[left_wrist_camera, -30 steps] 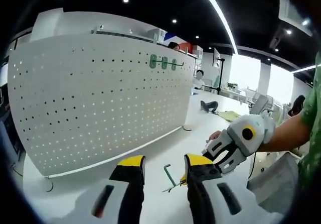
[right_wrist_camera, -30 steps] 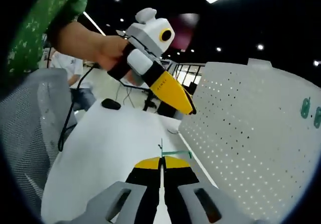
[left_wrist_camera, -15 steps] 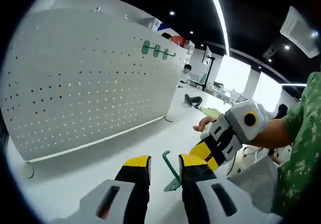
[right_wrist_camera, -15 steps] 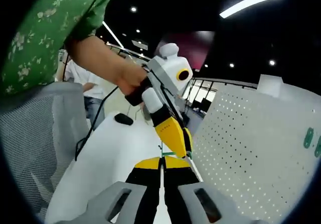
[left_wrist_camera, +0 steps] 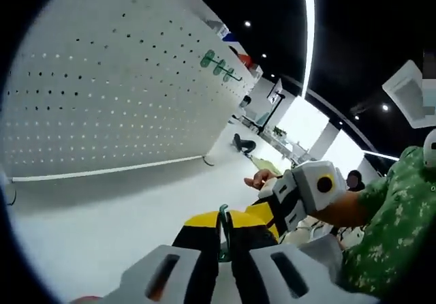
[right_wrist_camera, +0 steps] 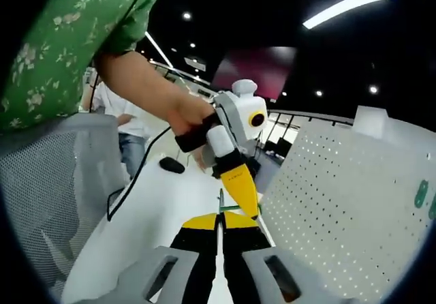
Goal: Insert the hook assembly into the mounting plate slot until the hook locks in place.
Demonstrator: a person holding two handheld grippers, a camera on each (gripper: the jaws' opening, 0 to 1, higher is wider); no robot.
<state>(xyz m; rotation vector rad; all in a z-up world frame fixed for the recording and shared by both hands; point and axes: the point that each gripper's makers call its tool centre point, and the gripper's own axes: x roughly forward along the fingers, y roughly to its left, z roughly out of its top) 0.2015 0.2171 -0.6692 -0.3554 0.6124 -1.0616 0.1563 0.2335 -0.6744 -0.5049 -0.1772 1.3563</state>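
Observation:
A thin green hook (left_wrist_camera: 223, 213) stands up between the yellow tips of my left gripper (left_wrist_camera: 223, 219), which is shut on it. My right gripper (right_wrist_camera: 219, 219) is shut on the same green hook (right_wrist_camera: 220, 199), whose stem pokes up past its tips. In the left gripper view the right gripper (left_wrist_camera: 270, 211) comes in from the right, its tips against my left jaws. In the right gripper view the left gripper (right_wrist_camera: 248, 208) slants down from a hand to the hook. The white perforated mounting plate (left_wrist_camera: 102, 93) stands on the table; green hooks (left_wrist_camera: 218, 63) hang high on it.
The plate (right_wrist_camera: 340, 208) rises at the right of the right gripper view, with green hooks (right_wrist_camera: 422, 195) on it. A grey mesh chair (right_wrist_camera: 41, 181) stands at the left. A black mouse (right_wrist_camera: 172, 165) and a cable lie on the white table (left_wrist_camera: 102, 215).
My left gripper, open a second ago, has shut on the green hook that the right gripper holds. The two grippers have come together, and both views have tilted.

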